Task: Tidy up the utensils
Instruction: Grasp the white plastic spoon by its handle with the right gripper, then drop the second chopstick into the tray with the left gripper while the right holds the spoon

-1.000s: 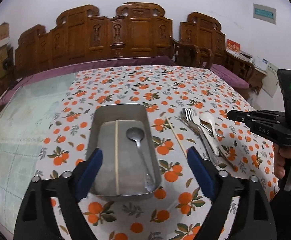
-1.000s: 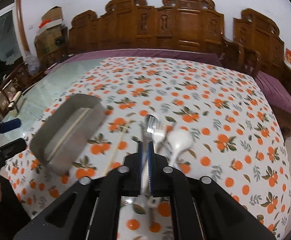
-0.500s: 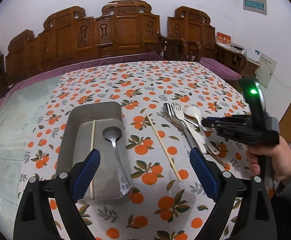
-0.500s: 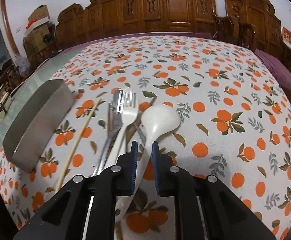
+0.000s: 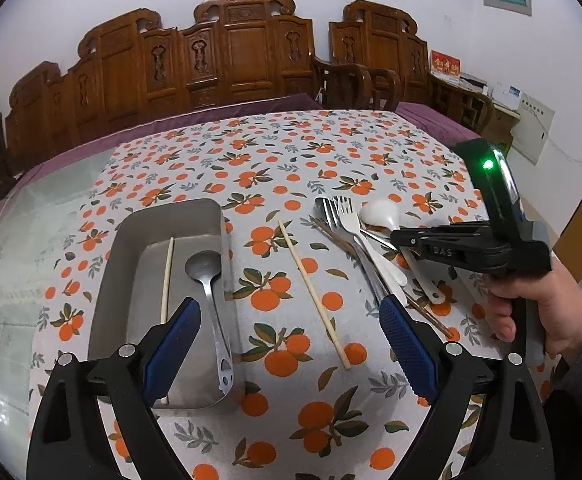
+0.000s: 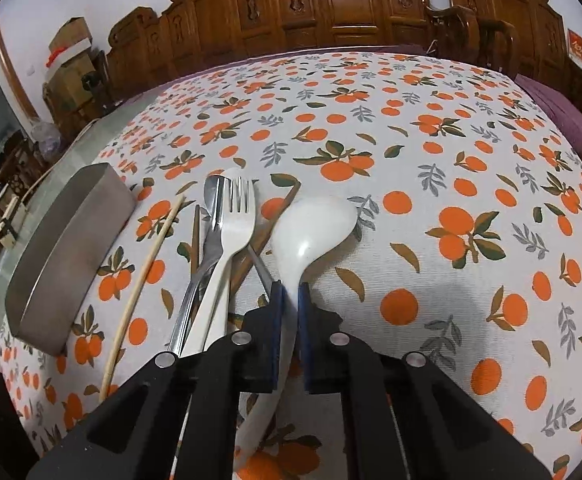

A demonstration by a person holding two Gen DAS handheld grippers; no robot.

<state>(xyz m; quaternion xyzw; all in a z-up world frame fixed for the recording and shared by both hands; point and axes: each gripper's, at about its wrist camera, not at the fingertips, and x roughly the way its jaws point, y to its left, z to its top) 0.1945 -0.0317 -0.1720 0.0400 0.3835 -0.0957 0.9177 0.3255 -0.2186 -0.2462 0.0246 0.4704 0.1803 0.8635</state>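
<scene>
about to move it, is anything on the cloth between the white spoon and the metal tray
Yes: the forks lie right beside the white spoon, then a loose chopstick, before the metal tray. Lifted over them, nothing visible blocks it.

The tray [image 5: 115, 280] lies on the tablecloth [image 5: 275, 152] at about 9 o'clock from the middle. In it lie a chopstick [image 5: 167, 276] and, to its right, a spoon [image 5: 207, 280]. At 3 o'clock from the tray, a second chopstick [image 5: 311, 288] lies on the cloth. Further right is a pile: two forks [image 6: 231, 232] side by side, dark chopsticks [image 6: 251, 252] under them, and a ladle spoon [image 6: 311, 232] at the right end. Wooden chairs [image 5: 231, 52] stand behind the table at 12 o'clock.
</scene>
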